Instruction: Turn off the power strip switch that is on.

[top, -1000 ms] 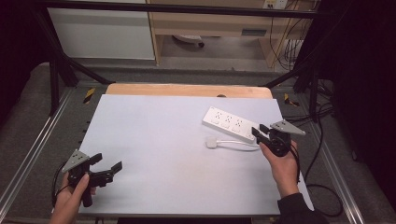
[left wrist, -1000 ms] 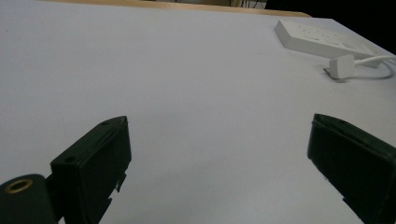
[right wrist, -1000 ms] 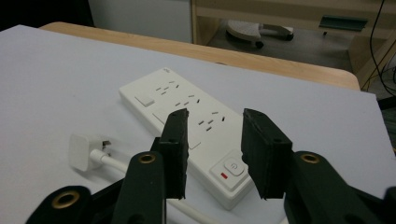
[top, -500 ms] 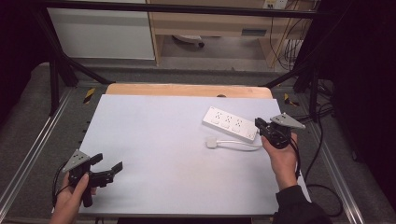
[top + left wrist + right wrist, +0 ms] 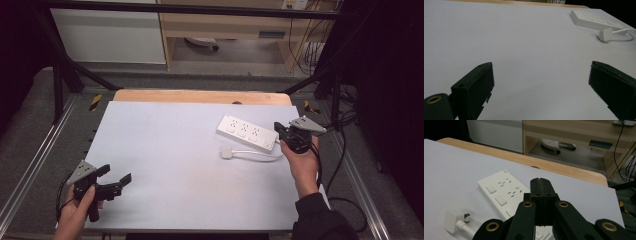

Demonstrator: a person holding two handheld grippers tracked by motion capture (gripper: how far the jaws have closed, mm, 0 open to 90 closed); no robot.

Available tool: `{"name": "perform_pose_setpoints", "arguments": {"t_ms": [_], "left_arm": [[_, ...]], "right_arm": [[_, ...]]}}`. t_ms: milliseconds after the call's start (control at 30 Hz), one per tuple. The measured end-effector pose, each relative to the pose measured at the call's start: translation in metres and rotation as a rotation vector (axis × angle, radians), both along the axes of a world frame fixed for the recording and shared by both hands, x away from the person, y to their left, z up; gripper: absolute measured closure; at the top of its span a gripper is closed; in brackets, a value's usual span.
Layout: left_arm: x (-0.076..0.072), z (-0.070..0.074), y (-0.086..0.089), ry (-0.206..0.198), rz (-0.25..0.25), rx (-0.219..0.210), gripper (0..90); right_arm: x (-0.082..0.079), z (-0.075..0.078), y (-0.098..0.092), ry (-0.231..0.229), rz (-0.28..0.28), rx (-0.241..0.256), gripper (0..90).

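High view, left to right: the left tongs point(image 5: 116, 182) hover at about 7 o'clock on the bench point(image 5: 165, 145), jaws spread wide with nothing between them. The plug point(image 5: 227, 153) lies flat near 3 o'clock, its white cord point(image 5: 260, 156) curling back to the strip point(image 5: 247, 132), which sits just above it toward 2 o'clock. The right tongs point(image 5: 278, 131) are at the strip's near end, at or just above it, jaws pressed together and holding nothing.

The strip looks like a rigid, smooth plastic bar, light to middling in weight; I judge it would slide easily on this surface and could slip from a pinch. Its long flat sides, gripped across the width near the middle, seem the safest hold. The cord is limp and will drag behind, and the plug is small, hard and blocky, best taken across its body rather than the prongs.
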State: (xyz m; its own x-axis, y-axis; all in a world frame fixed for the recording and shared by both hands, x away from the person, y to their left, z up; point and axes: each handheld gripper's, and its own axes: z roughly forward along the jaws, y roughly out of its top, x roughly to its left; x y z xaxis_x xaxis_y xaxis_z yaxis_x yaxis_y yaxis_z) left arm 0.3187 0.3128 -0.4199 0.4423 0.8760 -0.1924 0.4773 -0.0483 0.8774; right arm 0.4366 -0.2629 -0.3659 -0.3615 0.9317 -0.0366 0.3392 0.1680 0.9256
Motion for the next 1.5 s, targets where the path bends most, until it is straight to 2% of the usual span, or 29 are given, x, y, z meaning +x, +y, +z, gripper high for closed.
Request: {"name": "perform_pose_setpoints", "arguments": {"t_ms": [600, 900, 1500], "left_arm": [[0.000, 0.000, -0.001, -0.004, -0.006, 0.009, 6.1], [0.000, -0.001, -0.002, -0.003, -0.010, 0.015, 6.1], [0.000, -0.001, -0.002, -0.004, -0.014, 0.017, 6.1]], "right_arm": [[0.018, -0.003, 0.005, 0.041, 0.006, -0.001, 90.0], [0.029, -0.009, 0.010, 0.065, 0.010, -0.018, 90.0], [0.043, -0.022, 0.024, 0.108, 0.025, -0.013, 90.0]]}}
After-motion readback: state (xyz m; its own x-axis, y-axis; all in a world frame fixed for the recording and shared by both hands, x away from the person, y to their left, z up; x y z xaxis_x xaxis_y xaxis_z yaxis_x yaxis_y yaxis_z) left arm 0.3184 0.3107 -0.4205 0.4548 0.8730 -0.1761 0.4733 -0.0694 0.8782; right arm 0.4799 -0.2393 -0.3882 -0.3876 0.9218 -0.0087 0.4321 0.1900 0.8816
